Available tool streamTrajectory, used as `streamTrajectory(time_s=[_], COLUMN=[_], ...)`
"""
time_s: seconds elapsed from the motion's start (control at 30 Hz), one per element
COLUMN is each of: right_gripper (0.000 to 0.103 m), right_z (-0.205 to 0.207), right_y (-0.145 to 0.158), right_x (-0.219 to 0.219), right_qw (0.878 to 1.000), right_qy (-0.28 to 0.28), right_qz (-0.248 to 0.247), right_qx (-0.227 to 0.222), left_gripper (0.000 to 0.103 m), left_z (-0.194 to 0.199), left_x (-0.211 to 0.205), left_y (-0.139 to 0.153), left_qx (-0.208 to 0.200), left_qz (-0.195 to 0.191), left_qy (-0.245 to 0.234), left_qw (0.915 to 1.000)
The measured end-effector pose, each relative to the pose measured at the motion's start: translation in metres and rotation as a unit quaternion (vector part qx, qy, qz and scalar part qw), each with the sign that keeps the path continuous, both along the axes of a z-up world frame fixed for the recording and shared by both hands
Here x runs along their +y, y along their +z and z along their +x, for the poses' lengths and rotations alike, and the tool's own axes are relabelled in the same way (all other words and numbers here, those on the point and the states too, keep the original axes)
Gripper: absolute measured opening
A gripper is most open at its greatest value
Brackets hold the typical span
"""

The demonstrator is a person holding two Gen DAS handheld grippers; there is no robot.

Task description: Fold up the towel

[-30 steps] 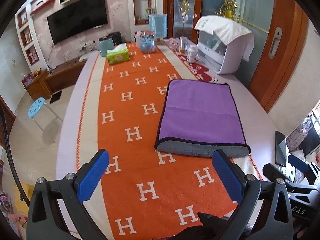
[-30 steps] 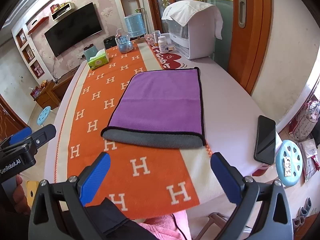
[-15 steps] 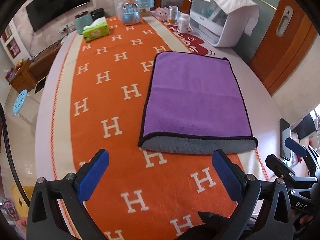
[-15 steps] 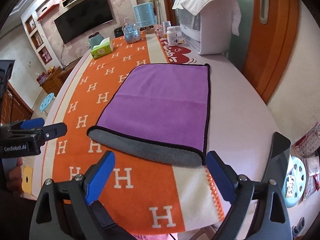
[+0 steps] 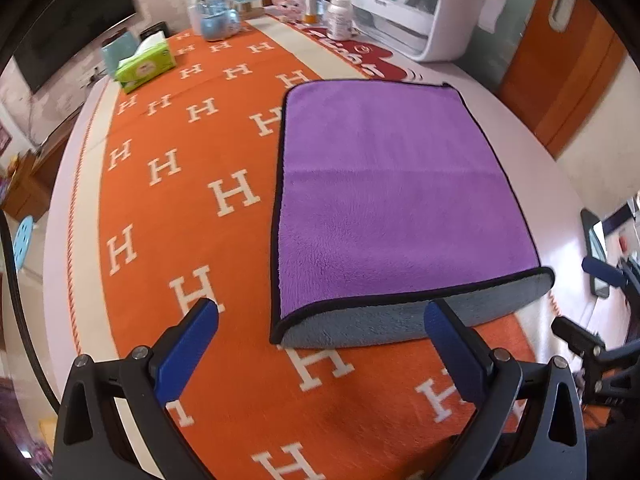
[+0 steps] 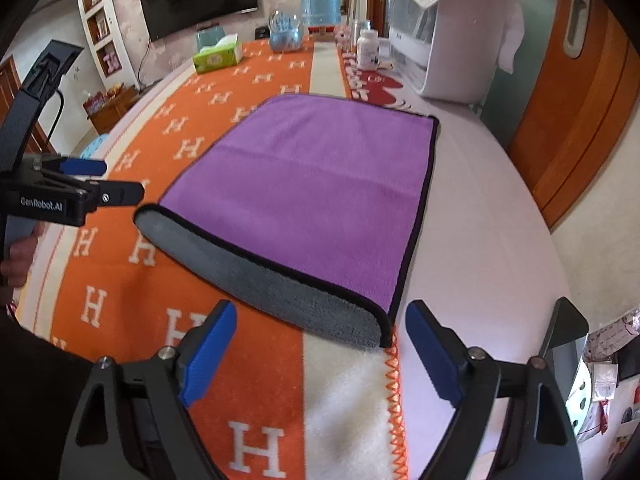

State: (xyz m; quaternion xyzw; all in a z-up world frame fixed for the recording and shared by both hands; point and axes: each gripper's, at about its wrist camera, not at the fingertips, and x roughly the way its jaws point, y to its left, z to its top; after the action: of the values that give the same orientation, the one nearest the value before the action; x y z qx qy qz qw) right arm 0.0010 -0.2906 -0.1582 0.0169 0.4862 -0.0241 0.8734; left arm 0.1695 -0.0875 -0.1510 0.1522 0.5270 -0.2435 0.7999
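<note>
A purple towel with black trim lies folded once on the orange H-patterned table runner; its grey fold edge faces me. It also shows in the right wrist view. My left gripper is open and empty, low over the runner just in front of the towel's near left corner. My right gripper is open and empty, just in front of the towel's near right corner. The left gripper also appears at the left of the right wrist view.
At the table's far end stand a green tissue box, a blue glass jar, bottles and a white appliance draped with a cloth. A phone lies near the right table edge. An orange door is at right.
Both grippers have moved forward and down toward the towel's near fold edge, which now looks much larger. Both stay open. The towel has not moved.
</note>
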Motion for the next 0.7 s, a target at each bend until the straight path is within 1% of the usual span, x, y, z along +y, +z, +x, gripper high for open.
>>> streamTrajectory(time_s=[0.17,0.33,0.47,0.5,0.53,0.7], right_gripper=[0.079,0.070,0.066,0.064,0.061,0.051], right_z=[0.006,0.013,0.018,0.018,0.019,0.022], right_y=[-0.019,-0.036,-0.043,-0.045,-0.046,-0.049], right_x=[-0.007,-0.017,-0.022,-0.024,-0.025,-0.025], right_qw=[1.000,0.999,0.999,0.998,0.998,0.998], right_qy=[0.000,-0.001,0.001,0.001,0.001,0.012], right_qz=[-0.004,-0.001,0.000,0.002,0.004,0.010], right_qx=[0.024,0.043,0.054,0.056,0.058,0.069], left_gripper=[0.102,0.102,0.102,0.102,0.100,0.095], left_z=[0.013,0.022,0.025,0.026,0.026,0.030], left_x=[-0.005,-0.009,-0.011,-0.012,-0.012,-0.012], left_y=[-0.019,-0.037,-0.046,-0.048,-0.050,-0.056], left_qx=[0.014,0.034,0.049,0.052,0.053,0.060], left_qz=[0.011,0.022,0.026,0.027,0.027,0.032], left_qy=[-0.017,-0.025,-0.031,-0.031,-0.031,-0.026], left_qw=[0.9997,0.9989,0.9980,0.9978,0.9977,0.9973])
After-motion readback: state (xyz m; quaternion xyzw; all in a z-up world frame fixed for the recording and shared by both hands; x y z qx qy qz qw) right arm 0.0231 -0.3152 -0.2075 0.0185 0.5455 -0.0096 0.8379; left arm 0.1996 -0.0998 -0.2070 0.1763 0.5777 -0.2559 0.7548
